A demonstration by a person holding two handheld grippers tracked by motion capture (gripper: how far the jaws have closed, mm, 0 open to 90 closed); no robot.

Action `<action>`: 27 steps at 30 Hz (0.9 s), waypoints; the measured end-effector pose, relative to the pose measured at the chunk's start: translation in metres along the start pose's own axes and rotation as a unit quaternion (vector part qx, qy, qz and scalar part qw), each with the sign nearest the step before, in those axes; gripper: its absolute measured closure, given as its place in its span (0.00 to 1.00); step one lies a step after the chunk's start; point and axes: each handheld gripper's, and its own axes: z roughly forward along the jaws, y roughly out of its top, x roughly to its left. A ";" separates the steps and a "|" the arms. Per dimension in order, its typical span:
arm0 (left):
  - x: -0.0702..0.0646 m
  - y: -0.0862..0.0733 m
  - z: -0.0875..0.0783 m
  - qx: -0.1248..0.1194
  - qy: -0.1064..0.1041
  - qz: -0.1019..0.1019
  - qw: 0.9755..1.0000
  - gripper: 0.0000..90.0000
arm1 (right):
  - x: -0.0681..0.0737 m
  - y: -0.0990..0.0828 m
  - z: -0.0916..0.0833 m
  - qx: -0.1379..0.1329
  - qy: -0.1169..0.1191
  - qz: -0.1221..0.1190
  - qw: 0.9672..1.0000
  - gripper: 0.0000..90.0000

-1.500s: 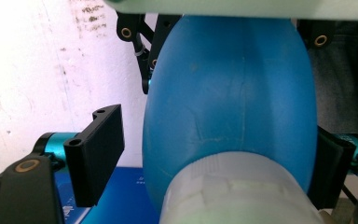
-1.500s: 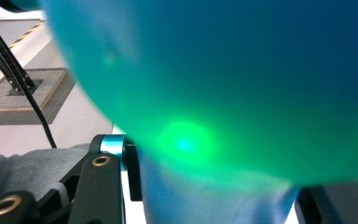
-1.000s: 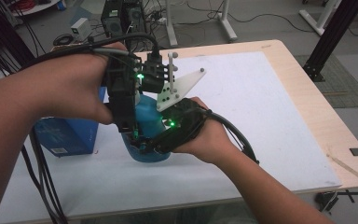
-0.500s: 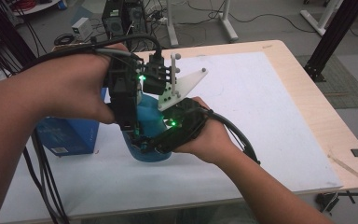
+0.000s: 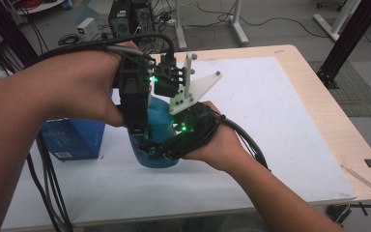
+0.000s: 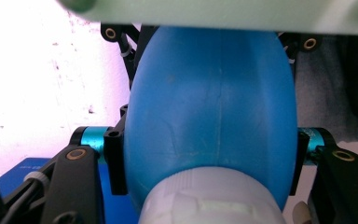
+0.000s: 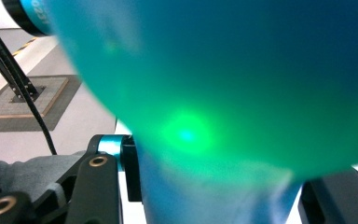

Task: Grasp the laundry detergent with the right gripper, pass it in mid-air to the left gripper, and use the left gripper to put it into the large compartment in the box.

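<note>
Above the white-topped table, the left tool points down and the right tool comes in from the side, both closed on one blue bottle (green lights glowing on each), a blue box just beside them.

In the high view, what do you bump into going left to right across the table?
Blue box → blue bulb with both claws on it → right hand → bare white mat → wooden table edge.
</note>
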 end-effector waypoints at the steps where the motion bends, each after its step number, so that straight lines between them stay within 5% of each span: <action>1: 0.000 0.000 0.000 0.000 0.000 0.000 1.000 0.43 | 0.000 0.000 0.000 0.000 0.000 0.000 1.000 0.49; 13: 0.002 -0.007 -0.009 0.002 -0.002 -0.025 1.000 0.43 | -0.004 0.000 -0.019 0.000 -0.014 0.016 1.000 0.26; 20: 0.002 -0.011 -0.017 0.006 -0.003 -0.034 0.999 0.43 | -0.004 0.002 -0.030 -0.001 -0.015 0.017 1.000 0.24; 23: 0.003 -0.014 -0.022 0.008 -0.005 -0.044 0.999 0.42 | -0.004 0.002 -0.037 0.003 -0.029 0.016 0.999 0.15; 27: 0.004 -0.017 -0.027 0.009 -0.004 -0.050 0.999 0.42 | -0.006 0.003 -0.047 0.010 -0.040 0.014 0.999 0.15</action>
